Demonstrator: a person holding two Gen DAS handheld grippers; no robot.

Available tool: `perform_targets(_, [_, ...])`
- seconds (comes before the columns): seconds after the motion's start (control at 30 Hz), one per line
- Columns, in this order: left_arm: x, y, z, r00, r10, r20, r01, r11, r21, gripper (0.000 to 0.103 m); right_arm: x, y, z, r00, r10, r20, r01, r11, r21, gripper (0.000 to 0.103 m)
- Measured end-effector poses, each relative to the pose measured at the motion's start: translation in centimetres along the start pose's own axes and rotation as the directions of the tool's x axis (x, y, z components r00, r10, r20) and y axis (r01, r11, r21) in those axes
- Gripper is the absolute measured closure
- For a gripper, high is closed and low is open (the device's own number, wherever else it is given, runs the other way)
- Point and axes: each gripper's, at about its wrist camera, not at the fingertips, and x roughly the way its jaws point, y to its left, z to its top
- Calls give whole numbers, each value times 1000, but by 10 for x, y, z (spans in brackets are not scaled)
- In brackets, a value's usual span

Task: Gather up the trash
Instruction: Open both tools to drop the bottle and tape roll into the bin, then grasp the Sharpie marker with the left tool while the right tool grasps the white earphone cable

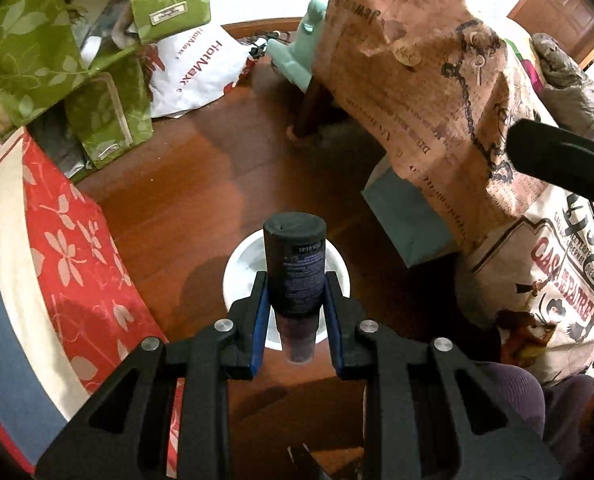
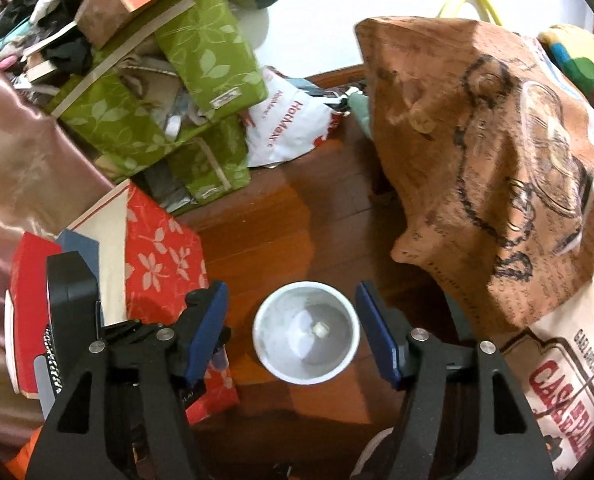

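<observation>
1. While it points steeply down, the left gripper (image 1: 295, 292) pinches a dark cylindrical bottle (image 1: 295, 264) between its blue pads, directly above a white bin (image 1: 237, 276) on the wooden floor (image 1: 185, 184).
2. The right gripper (image 2: 293, 332) hangs spread above the same white bin (image 2: 265, 320), nothing between its pads; a small scrap (image 2: 320, 330) lies inside.
3. A red floral box (image 2: 161, 256) stands just left, printed brown fabric (image 2: 477, 168) right.

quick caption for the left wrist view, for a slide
Left gripper holds a dark cylindrical container above a white bin on the wooden floor.
</observation>
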Motion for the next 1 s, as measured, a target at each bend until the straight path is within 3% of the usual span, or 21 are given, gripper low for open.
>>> perform_targets(0.17, [11, -10, 11, 1000, 2, -14, -2, 1000, 25, 77, -5, -12, -1, 999, -38, 11, 38, 999, 7, 41])
perform_targets(0.3, [13, -16, 19, 1000, 24, -18, -23, 999, 34, 69, -7, -18, -2, 999, -38, 8, 37, 999, 20, 41])
perform_targets(0.43, [4, -22, 20, 999, 37, -1, -37, 998, 57, 68, -13, -20, -5, 999, -51, 17, 51, 999, 13, 41])
perform_targets(0.83, [-64, -58, 19, 990, 64, 122, -80, 988, 133, 68, -65, -26, -19, 992, -72, 106, 71, 997, 16, 41])
perform_targets(1.0, [-102, -81, 18, 981, 41, 190, -71, 985, 156, 67, -101, -31, -26, 981, -95, 170, 93, 995, 22, 41])
